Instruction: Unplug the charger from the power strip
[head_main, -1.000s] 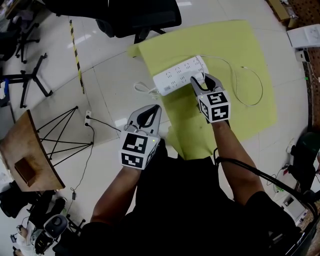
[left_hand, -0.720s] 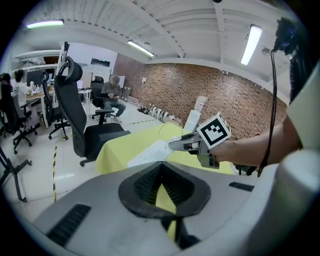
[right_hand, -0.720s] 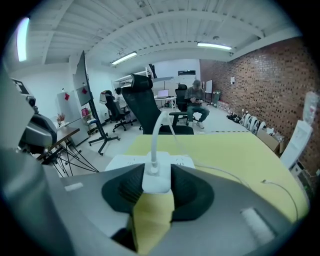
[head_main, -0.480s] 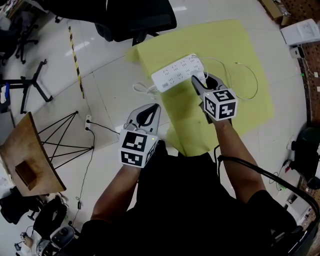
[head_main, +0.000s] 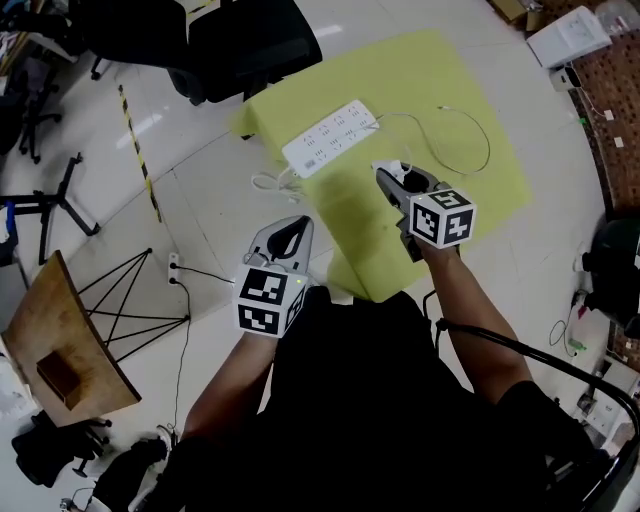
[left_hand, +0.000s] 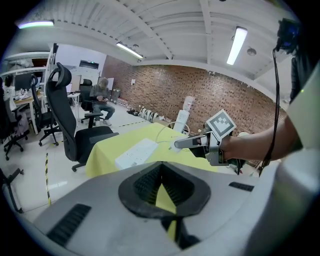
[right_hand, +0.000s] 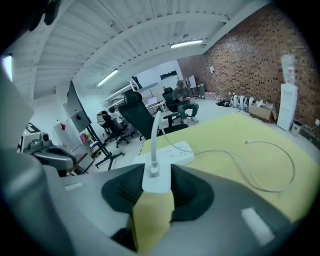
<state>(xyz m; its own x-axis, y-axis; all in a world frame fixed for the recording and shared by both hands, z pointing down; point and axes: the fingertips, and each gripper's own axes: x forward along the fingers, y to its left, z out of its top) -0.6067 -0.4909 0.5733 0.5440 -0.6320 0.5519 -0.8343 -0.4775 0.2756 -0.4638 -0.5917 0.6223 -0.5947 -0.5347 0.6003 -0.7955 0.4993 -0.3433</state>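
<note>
A white power strip (head_main: 330, 138) lies on the yellow cloth (head_main: 450, 80); it also shows in the left gripper view (left_hand: 136, 153) and the right gripper view (right_hand: 170, 151). My right gripper (head_main: 388, 174) is shut on the white charger (right_hand: 156, 177), which hangs clear of the strip, nearer me. The charger's white cable (head_main: 478, 135) rises from it and loops over the cloth to the right. My left gripper (head_main: 299, 222) hovers off the cloth's near left edge, shut with nothing in it (left_hand: 161, 167). In that view the right gripper (left_hand: 182, 143) carries the charger (left_hand: 175, 145).
A black office chair (head_main: 250, 40) stands beyond the cloth. A wooden board on a black wire stand (head_main: 60, 330) is at the left, with a floor socket and cord (head_main: 175, 262) beside it. A white box (head_main: 565, 35) sits far right. The strip's own cord (head_main: 268, 183) trails off the cloth.
My right gripper has drawn back and up from the power strip with the charger in it; the charger is out of its socket. The left gripper has shifted slightly.
</note>
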